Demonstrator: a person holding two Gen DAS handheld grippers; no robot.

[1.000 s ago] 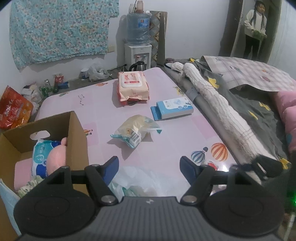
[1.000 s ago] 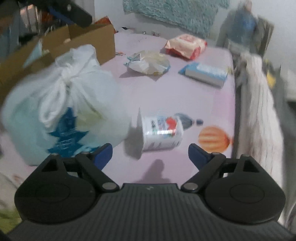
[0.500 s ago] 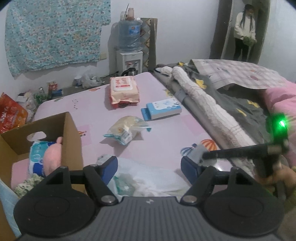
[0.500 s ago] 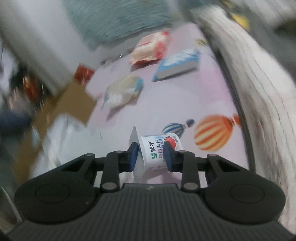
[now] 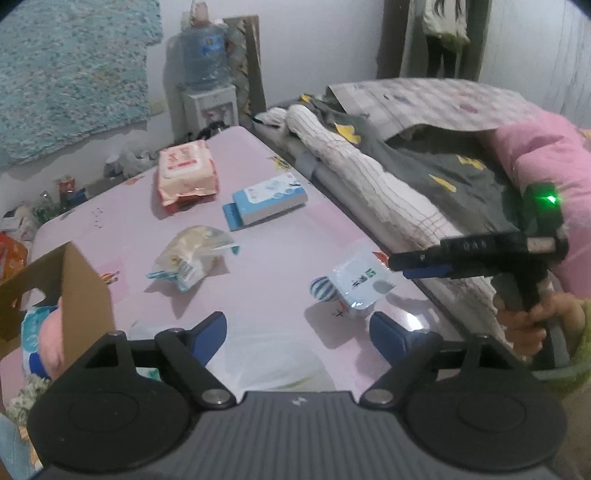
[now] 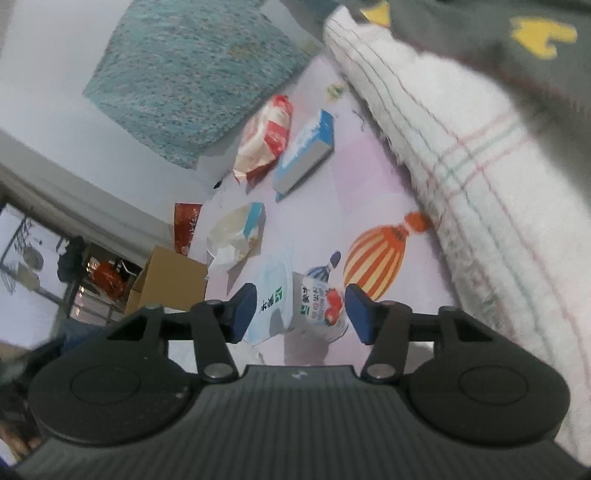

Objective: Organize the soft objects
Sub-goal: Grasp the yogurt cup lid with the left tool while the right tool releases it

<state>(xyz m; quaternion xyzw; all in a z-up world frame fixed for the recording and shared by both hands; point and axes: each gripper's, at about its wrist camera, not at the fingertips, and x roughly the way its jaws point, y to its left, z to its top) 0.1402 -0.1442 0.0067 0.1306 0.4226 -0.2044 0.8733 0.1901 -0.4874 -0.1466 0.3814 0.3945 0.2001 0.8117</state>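
A yogurt cup with a peeled foil lid lies on its side on the pink mat; it also shows in the left wrist view. My right gripper is open, its fingers on either side of the cup and apart from it. My left gripper is open and empty above a white plastic bag. A cardboard box at the left holds soft packs and a pink toy. A clear snack bag, a blue tissue pack and an orange wipes pack lie further back.
A rolled white checked blanket and grey bedding border the mat's right edge, with pink bedding beyond. A water dispenser stands at the back wall. A person stands in the doorway.
My right gripper was shut on the yogurt cup half a second ago; now its fingers have opened and the cup lies between them. The left gripper has risen a little.
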